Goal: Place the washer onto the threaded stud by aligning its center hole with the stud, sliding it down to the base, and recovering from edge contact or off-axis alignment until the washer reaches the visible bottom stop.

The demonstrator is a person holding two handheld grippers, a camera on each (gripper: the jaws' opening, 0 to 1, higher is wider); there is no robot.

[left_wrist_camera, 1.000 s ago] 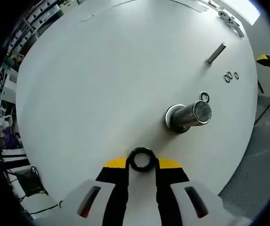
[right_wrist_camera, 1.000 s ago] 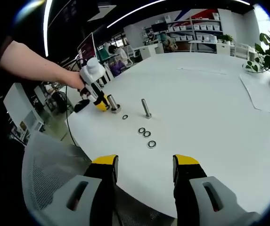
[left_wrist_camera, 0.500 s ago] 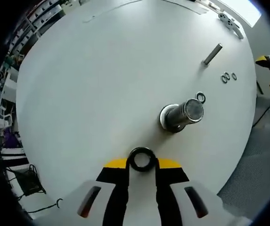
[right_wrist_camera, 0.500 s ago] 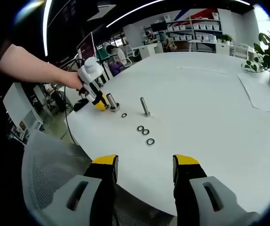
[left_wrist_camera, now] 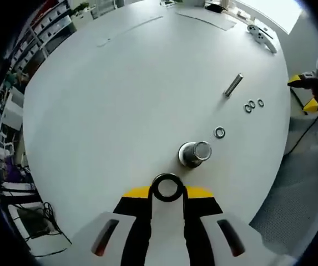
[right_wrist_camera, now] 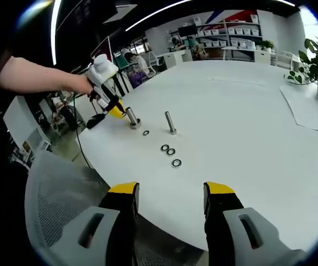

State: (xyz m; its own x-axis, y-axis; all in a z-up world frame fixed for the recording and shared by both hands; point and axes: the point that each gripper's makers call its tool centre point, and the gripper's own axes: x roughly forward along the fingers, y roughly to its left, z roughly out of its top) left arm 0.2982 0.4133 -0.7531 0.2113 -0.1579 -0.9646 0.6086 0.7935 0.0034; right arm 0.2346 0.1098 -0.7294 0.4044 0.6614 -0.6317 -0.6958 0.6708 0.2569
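A black washer (left_wrist_camera: 166,188) is gripped by the left claw (left_wrist_camera: 167,194) above the threaded stud (left_wrist_camera: 195,153); the right claw (right_wrist_camera: 171,198) is held open.

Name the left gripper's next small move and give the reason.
Probably shift the left gripper forward and slightly right until the washer it holds is centered over the threaded stud, then lower it. The washer sits short of the stud's top and off to one side, so its hole is not yet on the stud's axis.
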